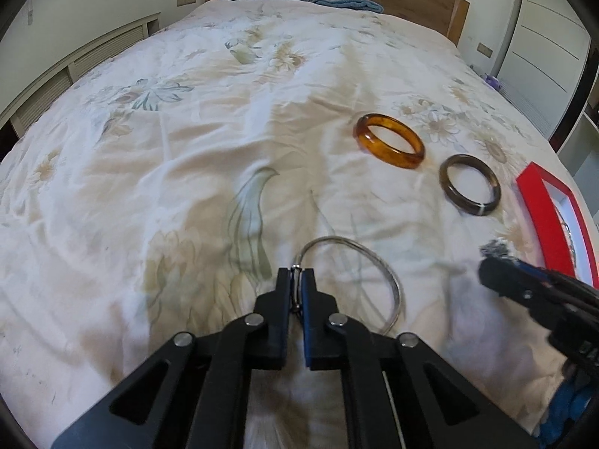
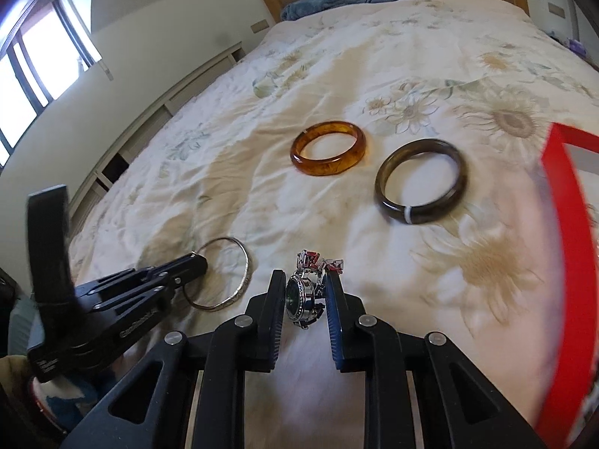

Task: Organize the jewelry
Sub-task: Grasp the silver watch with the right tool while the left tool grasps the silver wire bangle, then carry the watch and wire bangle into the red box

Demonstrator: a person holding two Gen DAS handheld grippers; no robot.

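My left gripper (image 1: 298, 275) is clamped tight on the rim of the silver bangle (image 1: 389, 280), which lies on the quilt (image 1: 187, 187) well to the left of the red box (image 1: 554, 220). My right gripper (image 2: 305, 284) has its pads pressed on a watch (image 2: 303, 295), the steel case pinched between them and the band (image 2: 318, 260) sticking out past the tips, nearer the box than the silver bangle is. No earlier view is at hand, so I speak only of how they stand.

Two more pieces wait untouched on the quilt: the amber bangle (image 2: 329, 147), farther from the box, and the dark bangle (image 2: 421, 181) just beside the box's left edge.

I judge this to be the pick-up step, both hands loaded at once, with the carry to the box not yet made. The box sits open on the right, its pale lining (image 1: 561, 202) showing inside the red frame.

Next I would need to lift both pieces clear of the soft cloth and swing them toward the box, the watch going first since it is closer. The thin bangle is held only at one point on its rim, so it may swing or tilt; a slow, level carry should suit. The watch is rounded, so it could slip.
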